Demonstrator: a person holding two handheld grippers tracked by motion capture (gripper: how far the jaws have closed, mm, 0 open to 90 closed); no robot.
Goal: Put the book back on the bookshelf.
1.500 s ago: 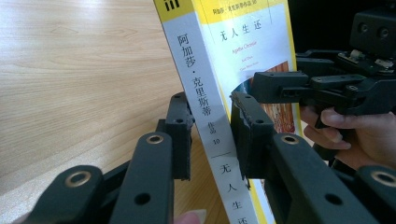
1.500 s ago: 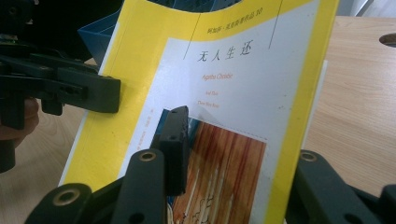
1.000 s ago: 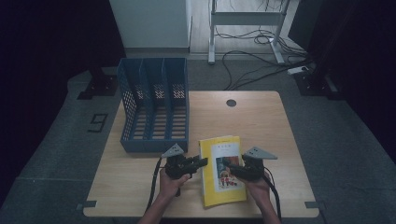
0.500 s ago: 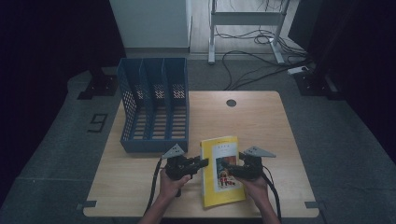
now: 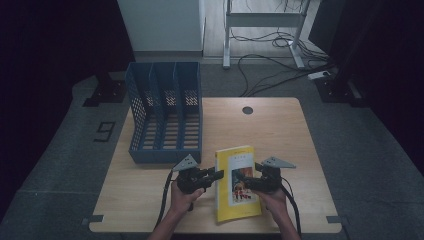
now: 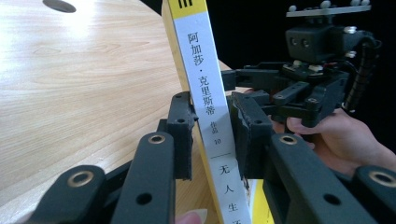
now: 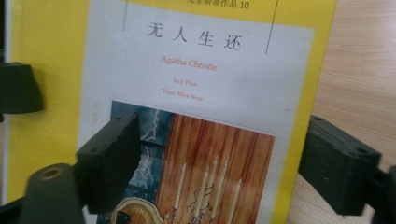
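A yellow paperback (image 5: pixel 235 182) with a white picture cover lies near the table's front edge. My left gripper (image 5: pixel 218 175) is shut on its white spine (image 6: pixel 205 93), one pad on each side, and one pad (image 6: pixel 182 126) sits between book and tabletop. My left gripper (image 6: pixel 212 135) faces my right gripper (image 6: pixel 303 88) across the book. My right gripper (image 5: pixel 245 184) is over the cover's right half. Its jaws have just been opening and now stand wide apart in front of the cover (image 7: pixel 196 93), pads off it. My right gripper (image 7: pixel 224 158) is open.
A blue three-slot file holder (image 5: pixel 165 110) stands at the table's back left, slots facing up and forward. A round cable hole (image 5: pixel 247 110) sits in the wooden tabletop (image 5: pixel 280 130) behind the book. Bare wood lies to the right of the holder.
The right gripper's jaws have spread apart over the book's cover. Both hands and the book stay where they were.
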